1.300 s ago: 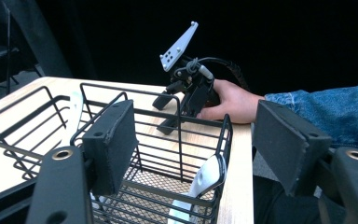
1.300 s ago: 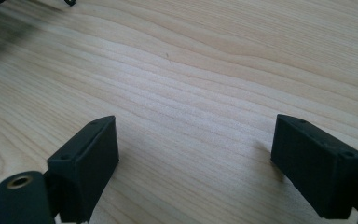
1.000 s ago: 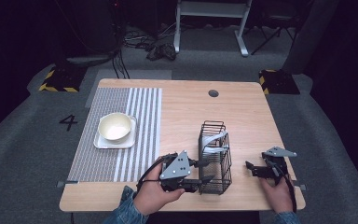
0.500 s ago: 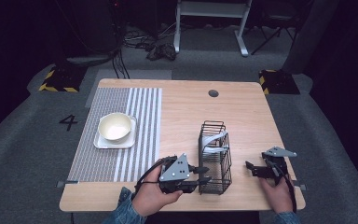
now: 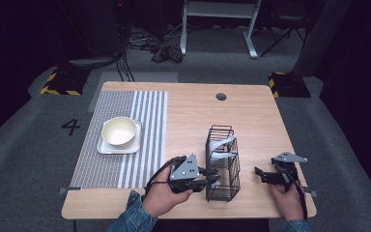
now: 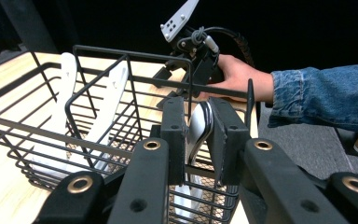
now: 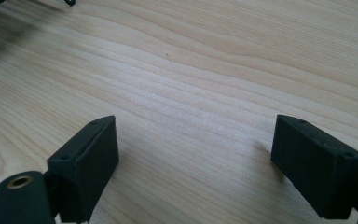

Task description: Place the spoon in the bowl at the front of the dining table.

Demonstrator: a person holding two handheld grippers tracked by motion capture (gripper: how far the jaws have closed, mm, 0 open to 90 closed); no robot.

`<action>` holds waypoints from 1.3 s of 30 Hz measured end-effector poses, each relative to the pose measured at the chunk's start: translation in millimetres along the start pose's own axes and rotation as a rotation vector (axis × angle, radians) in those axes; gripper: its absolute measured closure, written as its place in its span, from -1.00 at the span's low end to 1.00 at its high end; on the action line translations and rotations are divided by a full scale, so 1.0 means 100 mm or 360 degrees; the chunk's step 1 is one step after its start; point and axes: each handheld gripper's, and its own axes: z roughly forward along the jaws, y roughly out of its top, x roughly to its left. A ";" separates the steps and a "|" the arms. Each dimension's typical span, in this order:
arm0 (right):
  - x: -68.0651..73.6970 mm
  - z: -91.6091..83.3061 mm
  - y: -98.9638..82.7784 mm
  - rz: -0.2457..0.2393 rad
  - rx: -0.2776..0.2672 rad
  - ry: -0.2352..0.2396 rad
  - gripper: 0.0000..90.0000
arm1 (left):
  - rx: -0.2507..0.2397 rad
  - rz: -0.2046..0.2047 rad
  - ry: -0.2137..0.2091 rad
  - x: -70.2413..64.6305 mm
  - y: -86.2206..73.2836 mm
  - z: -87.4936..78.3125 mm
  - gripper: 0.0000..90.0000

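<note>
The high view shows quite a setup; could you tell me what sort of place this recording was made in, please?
Probably a lab or studio set up for recording handling tasks. A lone wooden table stands on grey carpet with a number 4 marked on the floor, yellow-and-black hazard-striped blocks sit behind it, and loose cables trail in the dark surround.

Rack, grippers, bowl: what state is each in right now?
Rack: upright on the table, white utensils inside.
Left gripper: jaws just closing, pads pinching a white utensil at the rack's near end.
Right gripper: open, nothing between the jaws, over bare table.
Bowl: upright on a plate, looks empty.
</note>
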 end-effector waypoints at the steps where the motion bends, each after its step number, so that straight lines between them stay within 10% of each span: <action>1: 0.00 0.00 0.00 -0.0001 -0.0001 0.0000 -0.67 | 0.0011 0.0003 0.0006 0.01 -0.01 0.01 0.72; 39: 0.00 0.00 0.00 0.0000 -0.0001 0.0000 -0.67 | -0.0035 0.0060 0.0059 0.03 0.21 0.00 0.89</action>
